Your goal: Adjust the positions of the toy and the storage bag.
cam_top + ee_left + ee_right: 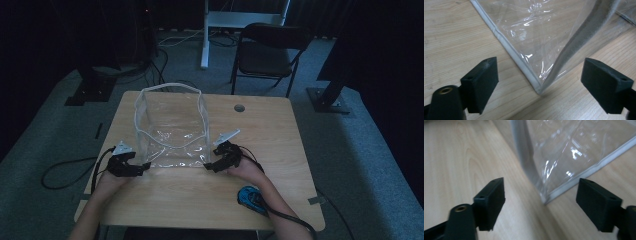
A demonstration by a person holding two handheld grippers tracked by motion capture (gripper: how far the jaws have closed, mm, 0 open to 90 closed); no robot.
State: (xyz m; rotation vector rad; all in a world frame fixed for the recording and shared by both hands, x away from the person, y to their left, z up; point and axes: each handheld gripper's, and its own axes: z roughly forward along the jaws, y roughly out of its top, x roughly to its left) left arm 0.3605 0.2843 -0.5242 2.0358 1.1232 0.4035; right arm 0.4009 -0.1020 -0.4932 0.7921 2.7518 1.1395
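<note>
My left gripper (540,75) and right gripper (541,195) both stand wide, holding nothing; each frames a near bottom corner of the clear plastic bag (170,127) (white-trimmed, glossy, crinkled), which stands open on the pale wood-grain surface (280,130), pads not touching it.

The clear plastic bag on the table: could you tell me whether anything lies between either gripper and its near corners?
Nothing visible does. Bare table lies between the left gripper and the clear plastic bag, and likewise before the right gripper; each corner sits between open fingers.
</note>
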